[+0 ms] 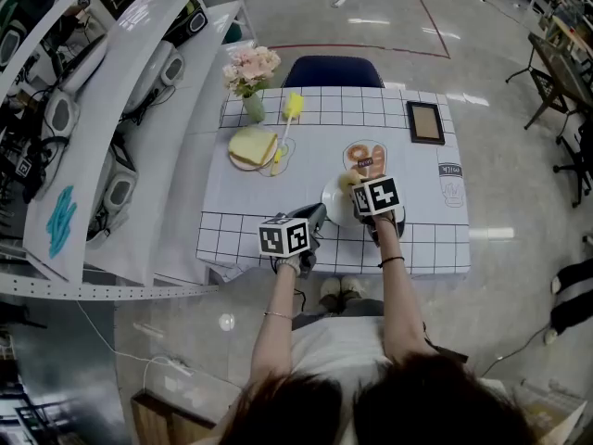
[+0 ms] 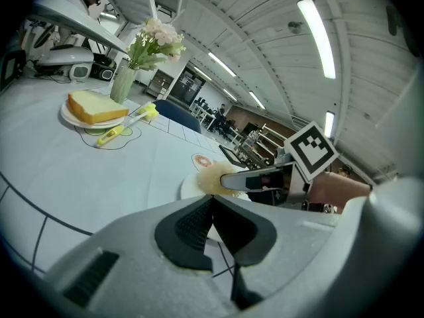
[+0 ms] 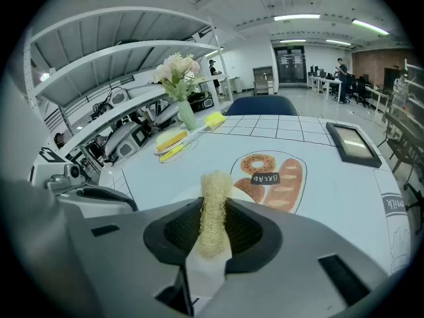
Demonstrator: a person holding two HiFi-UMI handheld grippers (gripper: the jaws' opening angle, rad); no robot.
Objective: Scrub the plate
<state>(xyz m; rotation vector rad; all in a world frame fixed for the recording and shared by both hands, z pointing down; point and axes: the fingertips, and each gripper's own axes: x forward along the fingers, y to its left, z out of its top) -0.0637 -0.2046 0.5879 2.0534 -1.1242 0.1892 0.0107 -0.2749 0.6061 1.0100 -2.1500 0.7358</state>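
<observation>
Plate (image 1: 333, 203) pinched by left tongs (image 2: 212, 201); right tongs (image 3: 213, 218) clamp loofah (image 3: 215, 189).

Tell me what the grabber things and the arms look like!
The left gripper and right gripper are chunky grey shells with black ribbed pads. Each carries a white cube with black square markers. The left wrist wears a thin bracelet, the right a dark band.

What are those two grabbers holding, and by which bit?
Right gripper: pale fibrous loofah scrubber, by its near end. Left gripper: jaws meet at the near rim of the round white plate, seemingly pinching it.
</observation>
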